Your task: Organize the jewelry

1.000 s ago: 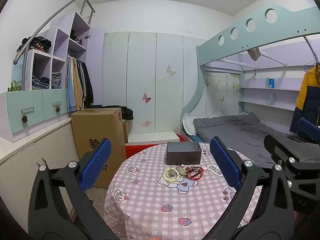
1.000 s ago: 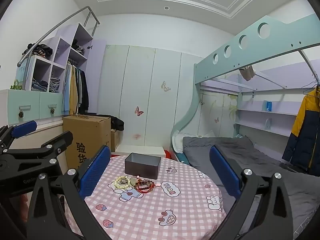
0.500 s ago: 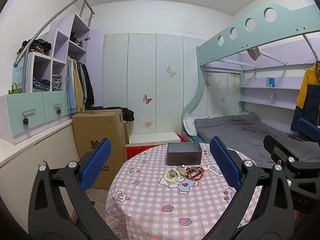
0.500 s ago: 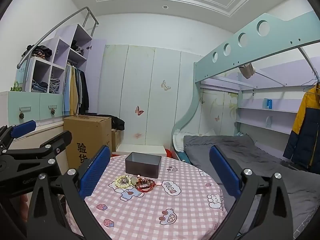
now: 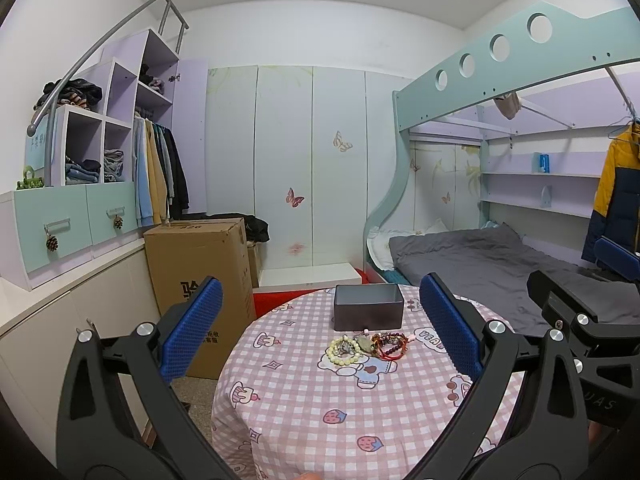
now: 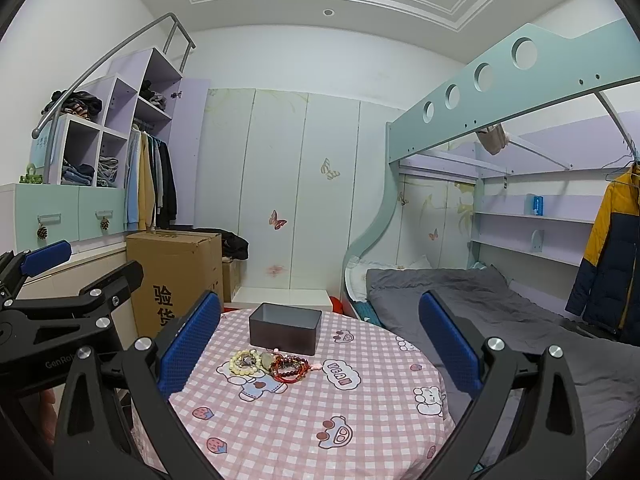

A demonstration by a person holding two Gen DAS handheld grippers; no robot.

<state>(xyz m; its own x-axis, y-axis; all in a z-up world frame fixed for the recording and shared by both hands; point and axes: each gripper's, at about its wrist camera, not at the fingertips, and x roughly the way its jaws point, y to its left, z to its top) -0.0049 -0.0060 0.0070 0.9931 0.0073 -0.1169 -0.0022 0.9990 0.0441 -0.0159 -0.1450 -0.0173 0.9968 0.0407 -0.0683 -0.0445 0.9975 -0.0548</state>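
Left hand-held gripper and right hand-held gripper both spread wide, holding nothing, above worktop; bracelets untouched.

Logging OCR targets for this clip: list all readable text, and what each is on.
"验货": cardboard box, right wrist view.
"GenRob", cut off: left gripper body.
"VEAN", uncertain: tablecloth speech bubble.
"UAS", cut off: right gripper body.
Small print on the box and the cabinet's blue sign: too blurred to read.
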